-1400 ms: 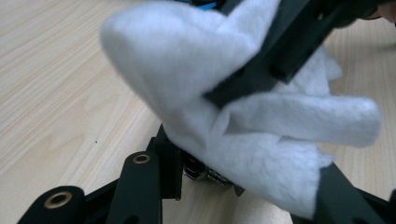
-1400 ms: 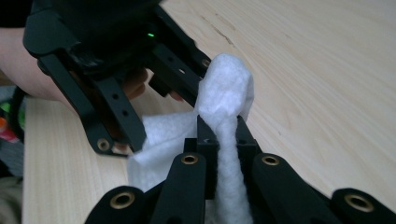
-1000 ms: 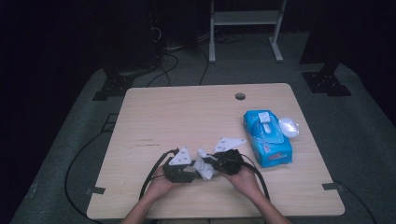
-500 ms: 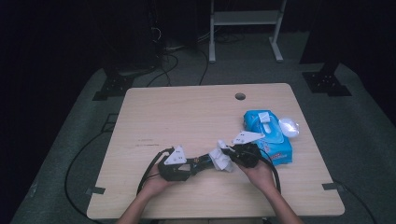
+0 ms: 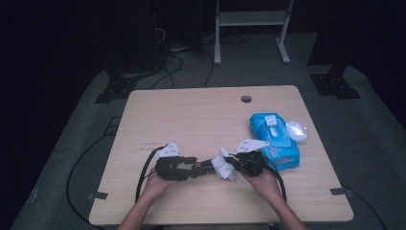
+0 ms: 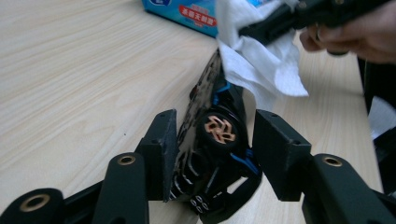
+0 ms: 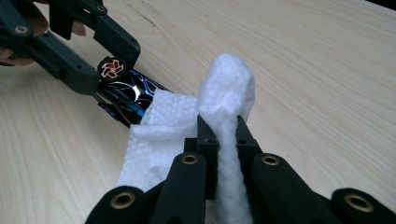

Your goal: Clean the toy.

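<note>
A black toy car (image 6: 212,135) with blue trim and copper wheels lies low over the table between the jaws of my left gripper (image 6: 217,123). Those jaws have just been opening, and a gap shows beside the car's wheel. My right gripper (image 7: 222,126) is shut on a white wipe (image 7: 229,79), which drapes over the car's far end (image 7: 126,88). In the high view the left gripper (image 5: 194,167) and right gripper (image 5: 232,165) face each other near the front edge, with the wipe (image 5: 224,167) between them.
A blue pack of wipes (image 5: 274,139) lies at the right of the wooden table (image 5: 191,120), with a white lump (image 5: 295,129) beside it. A cable hole (image 5: 246,99) sits near the far edge. Dark floor, cables and a stand surround the table.
The two hands have spread apart from the middle, the right one going right with the wipe. The left jaws stand wider around the car.
</note>
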Motion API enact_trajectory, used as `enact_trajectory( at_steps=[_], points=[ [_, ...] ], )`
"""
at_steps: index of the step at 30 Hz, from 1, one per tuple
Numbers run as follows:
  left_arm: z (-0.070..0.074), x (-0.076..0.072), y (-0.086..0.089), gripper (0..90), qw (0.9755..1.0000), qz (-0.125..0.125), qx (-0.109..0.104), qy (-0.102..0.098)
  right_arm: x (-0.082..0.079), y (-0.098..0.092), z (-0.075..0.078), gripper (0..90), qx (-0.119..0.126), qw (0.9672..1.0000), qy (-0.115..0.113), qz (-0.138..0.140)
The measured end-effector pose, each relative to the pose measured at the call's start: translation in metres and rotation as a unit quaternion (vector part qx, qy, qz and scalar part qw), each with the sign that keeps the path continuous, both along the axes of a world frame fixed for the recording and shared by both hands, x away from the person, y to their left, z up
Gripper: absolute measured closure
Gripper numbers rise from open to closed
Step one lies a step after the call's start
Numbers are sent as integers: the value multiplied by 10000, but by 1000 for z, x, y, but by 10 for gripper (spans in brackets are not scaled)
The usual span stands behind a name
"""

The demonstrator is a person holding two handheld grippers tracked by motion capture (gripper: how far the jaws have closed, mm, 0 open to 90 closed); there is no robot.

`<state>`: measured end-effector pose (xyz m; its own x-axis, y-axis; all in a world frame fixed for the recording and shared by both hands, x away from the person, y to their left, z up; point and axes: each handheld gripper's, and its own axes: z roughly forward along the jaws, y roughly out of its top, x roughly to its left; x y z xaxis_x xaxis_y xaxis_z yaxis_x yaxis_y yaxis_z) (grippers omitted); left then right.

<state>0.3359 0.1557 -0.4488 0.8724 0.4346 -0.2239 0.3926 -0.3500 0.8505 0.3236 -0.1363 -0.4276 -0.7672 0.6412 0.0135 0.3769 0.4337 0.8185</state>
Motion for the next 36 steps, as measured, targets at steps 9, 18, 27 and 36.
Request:
enact_trajectory(
  at_steps=[9, 18, 27, 36],
  points=[
    [-9, 7, 0, 484, 9989, 27, -111, 452, -4, -3, 0, 859, 7, 9998, 123, 124],
    [-8, -3, -4, 478, 9997, -70, -80, 230, -13, -7, -6, 858, 25, 9995, 187, 235],
    [-9, -13, -12, 471, 9974, -131, 612, -348, -9, -1, -13, 856, -105, 9986, 260, 451],
    [-11, -15, -13, 186, 9943, 97, 906, -549, 17, 12, -23, 854, -427, 9981, 389, 210]
  ],
)
